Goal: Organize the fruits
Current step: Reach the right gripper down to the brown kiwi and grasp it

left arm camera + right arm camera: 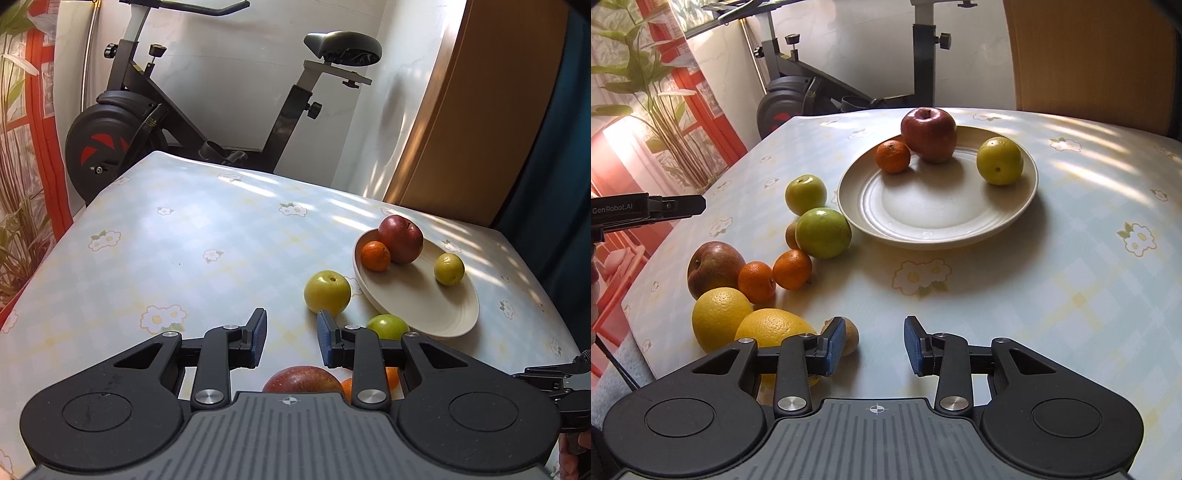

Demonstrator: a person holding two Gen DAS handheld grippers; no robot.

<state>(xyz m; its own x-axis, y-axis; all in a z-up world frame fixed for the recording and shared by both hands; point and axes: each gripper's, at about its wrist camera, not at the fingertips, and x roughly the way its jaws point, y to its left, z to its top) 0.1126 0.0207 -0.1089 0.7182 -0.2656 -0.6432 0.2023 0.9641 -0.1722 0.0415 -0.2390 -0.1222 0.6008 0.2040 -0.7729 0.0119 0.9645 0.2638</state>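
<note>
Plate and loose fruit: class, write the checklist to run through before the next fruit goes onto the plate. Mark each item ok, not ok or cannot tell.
1. Plate has free room: ok; it holds only a red apple, a mandarin and a yellow-green fruit.
2. Right gripper empty, jaws apart: ok.
3. Left gripper empty, jaws apart: ok.
4. All fruit plated: not ok; the green apple and others lie on the table.
5. Brownish fruit between the right jaws: not ok; it lies beside one pad.
</note>
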